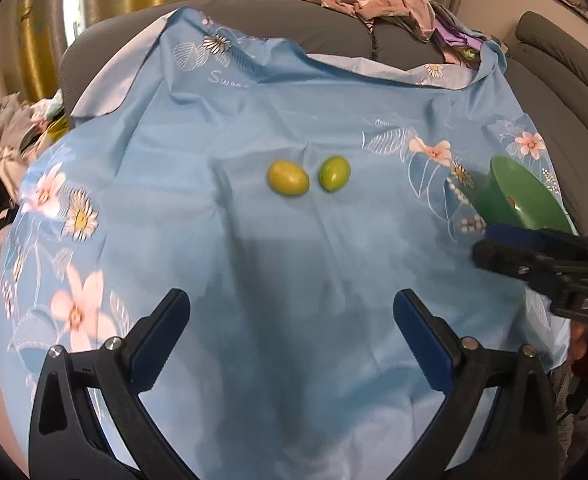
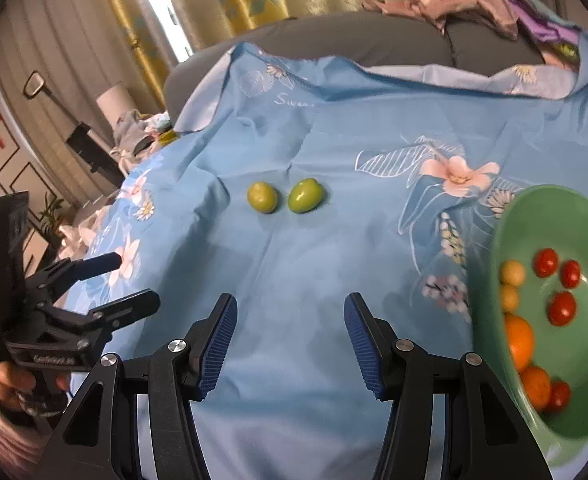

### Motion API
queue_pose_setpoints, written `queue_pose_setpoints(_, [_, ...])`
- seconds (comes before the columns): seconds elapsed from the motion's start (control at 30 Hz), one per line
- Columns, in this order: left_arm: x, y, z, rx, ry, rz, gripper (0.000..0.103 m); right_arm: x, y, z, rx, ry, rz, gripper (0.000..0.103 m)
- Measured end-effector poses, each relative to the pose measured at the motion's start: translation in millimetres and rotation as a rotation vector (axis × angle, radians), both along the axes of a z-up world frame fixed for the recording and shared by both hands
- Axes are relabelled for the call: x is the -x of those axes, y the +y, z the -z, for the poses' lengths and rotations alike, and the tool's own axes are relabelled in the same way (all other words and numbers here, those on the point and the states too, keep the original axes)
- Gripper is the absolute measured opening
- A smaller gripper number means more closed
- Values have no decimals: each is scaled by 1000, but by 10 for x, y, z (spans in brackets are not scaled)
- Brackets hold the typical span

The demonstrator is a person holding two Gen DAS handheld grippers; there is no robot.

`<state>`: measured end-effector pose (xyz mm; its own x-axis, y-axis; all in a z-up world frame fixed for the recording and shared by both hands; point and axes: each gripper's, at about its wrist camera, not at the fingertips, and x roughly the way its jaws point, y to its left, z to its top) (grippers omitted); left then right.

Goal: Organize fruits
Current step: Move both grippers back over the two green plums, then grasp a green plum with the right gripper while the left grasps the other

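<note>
Two small green fruits lie side by side on the blue floral cloth: a yellowish one on the left and a greener one on the right. A green bowl at the right holds small red, yellow and orange fruits. My left gripper is open and empty, well short of the fruits. My right gripper is open and empty, beside the bowl; from the left wrist view only its side shows.
The blue floral cloth covers a grey sofa. Piled clothes lie on the sofa back. More clutter sits off the cloth's left edge. Curtains hang behind.
</note>
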<state>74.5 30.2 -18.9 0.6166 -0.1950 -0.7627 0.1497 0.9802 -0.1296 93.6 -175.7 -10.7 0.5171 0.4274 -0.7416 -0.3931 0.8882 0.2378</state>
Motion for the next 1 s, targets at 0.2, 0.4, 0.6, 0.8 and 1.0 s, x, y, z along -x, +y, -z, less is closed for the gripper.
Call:
queue_pose_setpoints(0.2, [-434, 13, 41, 18, 11, 14, 102, -456, 156, 131, -45, 68, 11, 56])
queue_pose_setpoints(0.4, [-818, -85, 175, -9, 45, 44, 101, -907, 273, 260, -93, 115, 53, 56])
queue_pose_setpoints(0.6, [-1059, -113, 318, 11, 79, 46, 94, -1257, 362, 409, -125, 167, 79, 56])
queue_pose_setpoints(0.8, [-1205, -148, 368, 5, 85, 55, 87, -1454, 400, 579, -139, 221, 95, 56])
queue_pose_setpoints(1.0, [-1384, -188, 470, -12, 103, 74, 70, -1558, 467, 639, -154, 215, 83, 40])
